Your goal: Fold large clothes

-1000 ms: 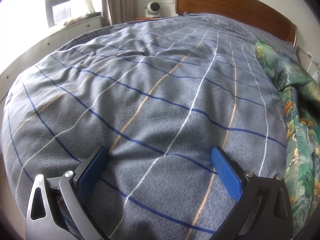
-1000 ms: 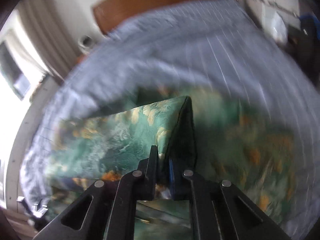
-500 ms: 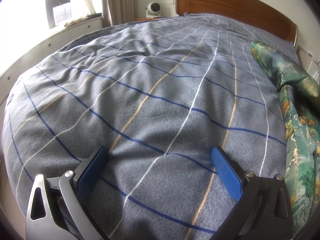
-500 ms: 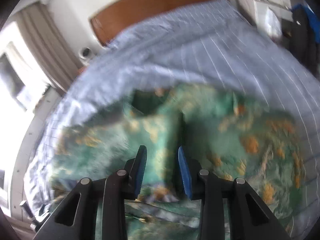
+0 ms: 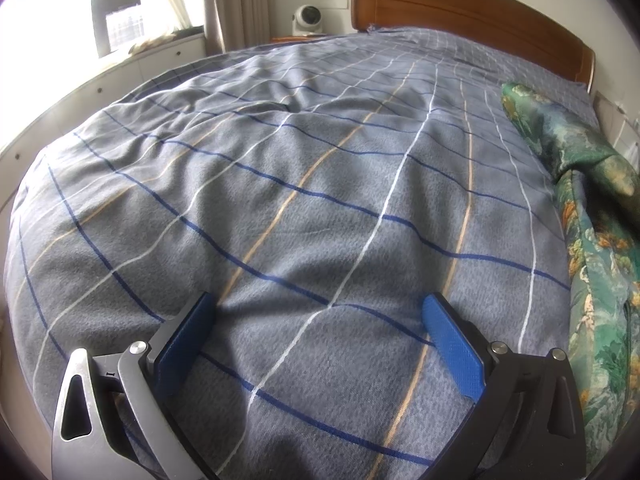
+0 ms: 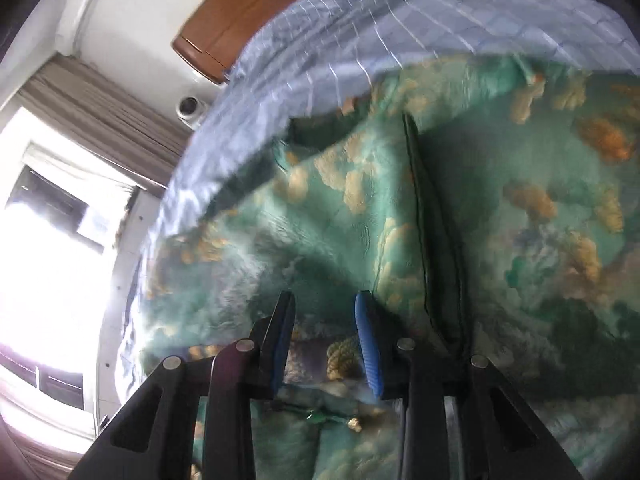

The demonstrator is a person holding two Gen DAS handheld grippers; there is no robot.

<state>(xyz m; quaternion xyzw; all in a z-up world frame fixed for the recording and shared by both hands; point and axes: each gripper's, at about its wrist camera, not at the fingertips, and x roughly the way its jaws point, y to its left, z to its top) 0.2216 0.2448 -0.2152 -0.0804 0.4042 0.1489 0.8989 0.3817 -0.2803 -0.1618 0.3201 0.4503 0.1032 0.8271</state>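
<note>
Garment (image 6: 500, 208), green with a floral print, lies on the bed's checked cover (image 5: 304, 184), one fold just laid

Right gripper (image 6: 325, 332) has just opened partway, jaws narrowly apart and empty over the cloth; left gripper (image 5: 320, 344) gapes wide, empty; next, probably, pinching a fresh edge.

1 green garment (image 6: 500, 220), 1 duvet (image 5: 280, 200), 2 grippers (image 5: 320, 316)

Your right gripper (image 6: 325, 308) has just opened; its blue pads stand apart over the green floral garment (image 6: 500, 240). That garment lies on the grey checked bedcover (image 6: 360, 32).
</note>
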